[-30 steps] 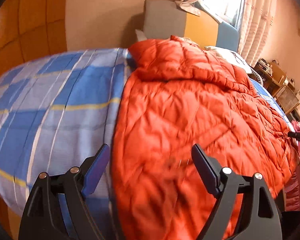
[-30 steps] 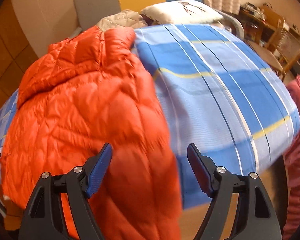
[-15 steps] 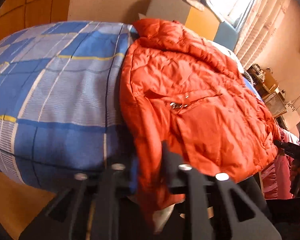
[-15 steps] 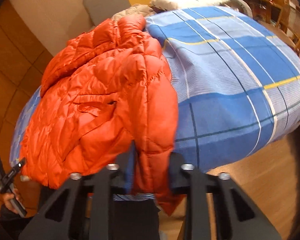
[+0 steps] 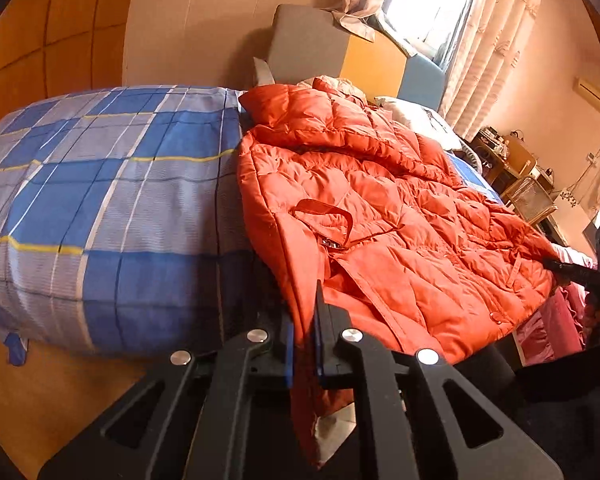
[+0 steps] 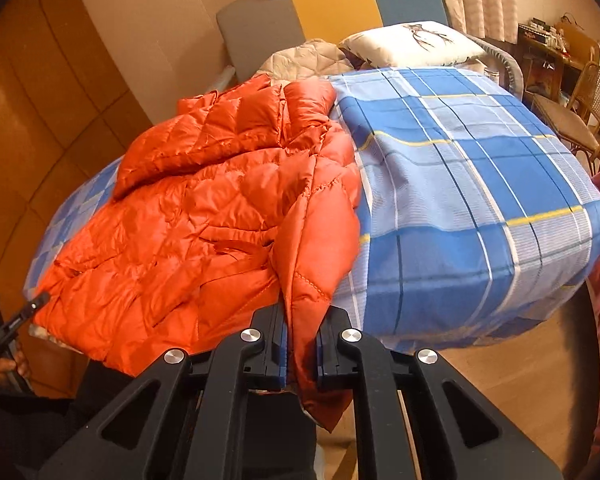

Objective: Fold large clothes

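The bed (image 5: 100, 200) in its blue checked sheet fills the room, and the orange puffer jacket (image 5: 400, 220) is spread across it, hem hanging over the near edge. Left gripper (image 5: 304, 344) has just been closing and now pinches one hem corner; right gripper (image 6: 302, 344), jaws just closing too, clamps the other corner

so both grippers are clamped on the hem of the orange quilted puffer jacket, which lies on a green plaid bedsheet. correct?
Not quite: the bedsheet is blue plaid with white and yellow lines, not green, as both wrist views show. The rest holds: the left gripper and right gripper, jaws just closed, each pinch the hem of the orange quilted puffer jacket.
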{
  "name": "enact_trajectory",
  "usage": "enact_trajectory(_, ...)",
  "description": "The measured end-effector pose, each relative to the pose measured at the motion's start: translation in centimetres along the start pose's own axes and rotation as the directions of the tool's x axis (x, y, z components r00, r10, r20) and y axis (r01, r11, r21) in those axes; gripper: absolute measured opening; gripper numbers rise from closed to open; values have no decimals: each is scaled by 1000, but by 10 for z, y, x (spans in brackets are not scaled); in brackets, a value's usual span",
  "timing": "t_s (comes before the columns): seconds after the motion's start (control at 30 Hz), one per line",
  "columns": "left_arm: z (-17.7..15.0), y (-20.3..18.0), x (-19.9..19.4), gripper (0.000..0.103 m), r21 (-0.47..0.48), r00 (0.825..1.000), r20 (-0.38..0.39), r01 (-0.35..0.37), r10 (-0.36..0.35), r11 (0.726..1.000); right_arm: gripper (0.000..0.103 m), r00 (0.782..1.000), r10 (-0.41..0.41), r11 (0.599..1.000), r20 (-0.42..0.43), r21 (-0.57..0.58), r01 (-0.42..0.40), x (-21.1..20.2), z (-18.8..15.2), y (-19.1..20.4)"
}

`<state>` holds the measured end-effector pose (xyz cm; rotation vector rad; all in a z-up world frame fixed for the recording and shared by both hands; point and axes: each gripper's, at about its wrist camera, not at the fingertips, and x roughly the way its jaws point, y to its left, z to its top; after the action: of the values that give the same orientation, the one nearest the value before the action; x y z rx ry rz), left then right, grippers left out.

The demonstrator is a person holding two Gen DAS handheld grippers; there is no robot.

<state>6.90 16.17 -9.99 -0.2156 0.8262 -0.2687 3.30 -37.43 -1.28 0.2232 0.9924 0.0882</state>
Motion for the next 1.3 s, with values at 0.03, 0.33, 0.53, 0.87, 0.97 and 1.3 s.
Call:
enact_trajectory(0.03,-2,-1,-5,6,-1,1000,3,9,-9,1000,9,1000,1,1000,-3,-2,-1,-3,-4,1)
enact_trajectory(0.33,32,-5,-34,6,3,990,105,97,-97,995,8,989,95,995,111,-16,-94,-29,33,15)
enact_trajectory(0.53,80,-2,-13,7,21,985,138,102,-104,995,8,981,101,995,167,2,-103,-18,71,20)
enact_trajectory(0.87,151,7,61,7,-34,992,106,77,-73,996,8,982,67,992,176,98,-85,45,135,15)
enact_trajectory(0.97,173,10,89,7,-50,995,86,55,-50,997,8,986,51,991,158,113,-70,68,154,14)
enact_trajectory(1.3,202,25,144,31,-125,1000,18,-3,5,992,63,985,55,973,164,214,-90,114,189,0)
